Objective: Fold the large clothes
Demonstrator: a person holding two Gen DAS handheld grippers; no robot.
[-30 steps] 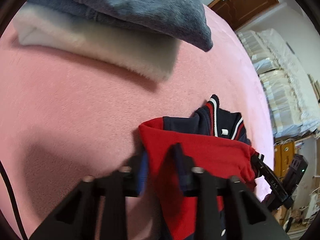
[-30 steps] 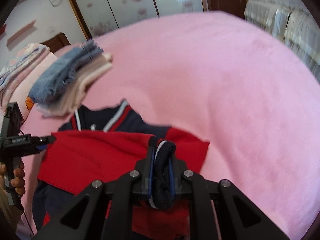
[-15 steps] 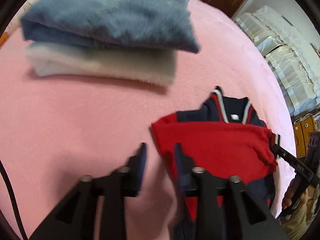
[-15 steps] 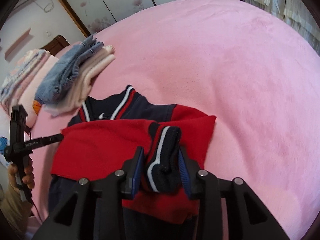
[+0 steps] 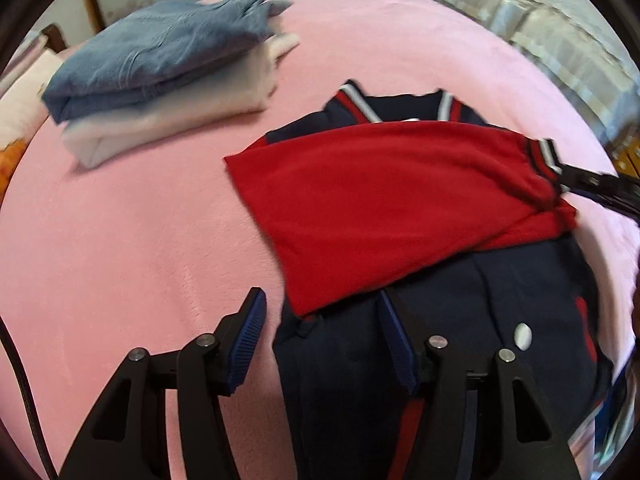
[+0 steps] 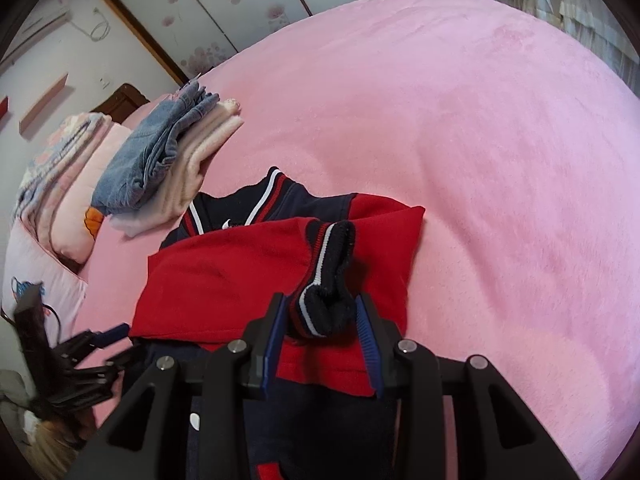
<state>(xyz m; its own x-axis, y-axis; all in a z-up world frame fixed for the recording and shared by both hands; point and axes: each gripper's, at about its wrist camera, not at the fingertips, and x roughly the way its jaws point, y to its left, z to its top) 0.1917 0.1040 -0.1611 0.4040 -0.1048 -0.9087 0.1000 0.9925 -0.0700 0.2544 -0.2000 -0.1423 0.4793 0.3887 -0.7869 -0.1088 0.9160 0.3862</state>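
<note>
The left claw had just been opening and stood apart, gripping nothing, above the jacket's near edge. The right claw had opened; the striped cuff lay loose between its pads. The jacket lay on a pink bed; folded clothes were stacked beyond, patterned wardrobe doors behind.

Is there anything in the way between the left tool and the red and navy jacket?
Nothing visible. The left tool, open, hangs right over the jacket edge on the pink blanket. The folded jeans pile sits well off to the side.
</note>
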